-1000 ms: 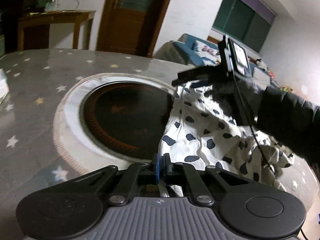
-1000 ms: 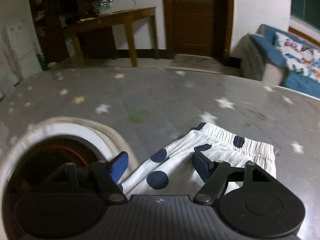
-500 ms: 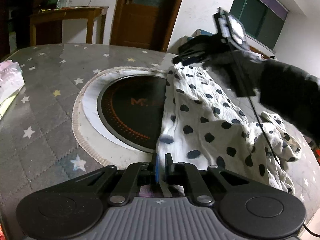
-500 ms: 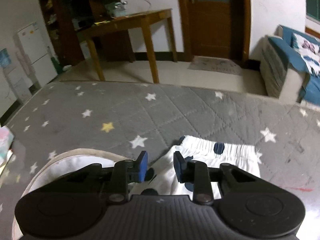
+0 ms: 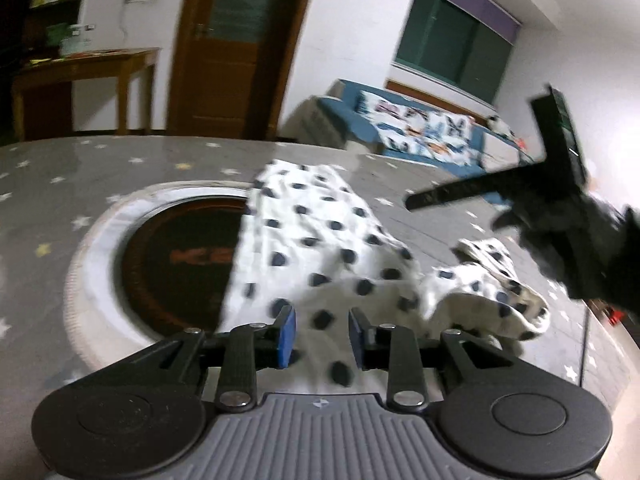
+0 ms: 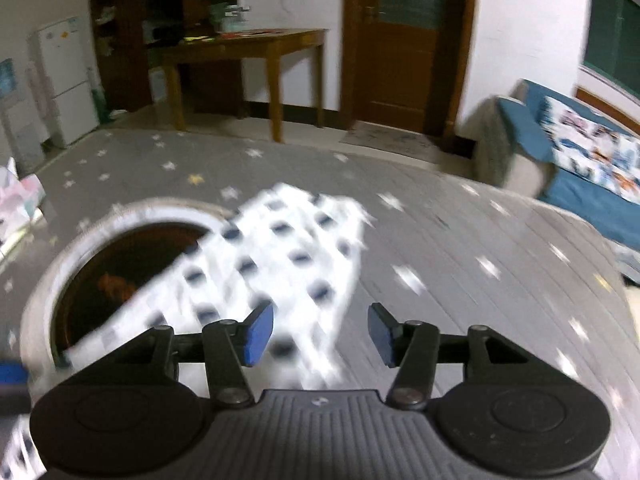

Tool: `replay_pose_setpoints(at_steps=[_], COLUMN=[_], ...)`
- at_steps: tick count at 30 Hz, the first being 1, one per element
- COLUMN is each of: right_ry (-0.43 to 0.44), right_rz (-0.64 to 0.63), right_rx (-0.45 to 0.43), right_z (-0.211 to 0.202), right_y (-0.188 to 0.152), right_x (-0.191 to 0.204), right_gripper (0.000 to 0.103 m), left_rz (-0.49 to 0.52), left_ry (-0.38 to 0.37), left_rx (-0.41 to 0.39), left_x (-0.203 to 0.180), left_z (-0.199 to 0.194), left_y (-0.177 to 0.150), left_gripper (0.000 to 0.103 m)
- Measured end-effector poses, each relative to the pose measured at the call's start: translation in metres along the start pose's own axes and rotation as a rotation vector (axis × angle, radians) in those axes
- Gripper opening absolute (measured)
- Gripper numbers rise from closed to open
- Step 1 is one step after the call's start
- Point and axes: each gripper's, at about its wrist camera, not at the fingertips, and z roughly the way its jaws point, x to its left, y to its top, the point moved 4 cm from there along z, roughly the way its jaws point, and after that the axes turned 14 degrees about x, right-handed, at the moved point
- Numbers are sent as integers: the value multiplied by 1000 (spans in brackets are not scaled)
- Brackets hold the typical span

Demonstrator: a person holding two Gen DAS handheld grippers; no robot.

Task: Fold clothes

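Spotted garment [image 5: 320, 248] seen lying centre frame on starred table [image 5: 60, 184], left edge draped over round black inset [image 5: 176, 260]. Left gripper [image 5: 321, 336] & right gripper [image 6: 320, 334] both spread wide, nothing held. Risk: crumpled right-hand portion could be folded in, bunching; motion blur noted.

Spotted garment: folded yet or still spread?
Not neatly folded. The spotted garment lies stretched along the table, its near-right end bunched. Both the left tool and the right tool are open.
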Motion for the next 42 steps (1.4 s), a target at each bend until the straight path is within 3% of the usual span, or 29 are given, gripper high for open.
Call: replay_pose_setpoints(at_steps=[9, 16, 28, 37, 42], right_ry=[-116, -174, -151, -183, -207], right_rz=[205, 283, 292, 232, 156], right_rx=[29, 44, -1, 24, -22], right_z=[-20, -16, -25, -1, 0], right_y=[-93, -128, -132, -111, -89], right_x=[-62, -86, -88, -88, -75], right_gripper=[58, 58, 72, 71, 71], left_rz=[39, 42, 62, 86, 89], left_ry=[-35, -25, -5, 10, 14], left_rx=[90, 124, 113, 113, 114], left_x=[-17, -15, -15, -22, -23], left_z=[49, 61, 58, 58, 58], left_y=[-5, -11, -13, -15, -16], left_gripper=[33, 33, 49, 57, 58])
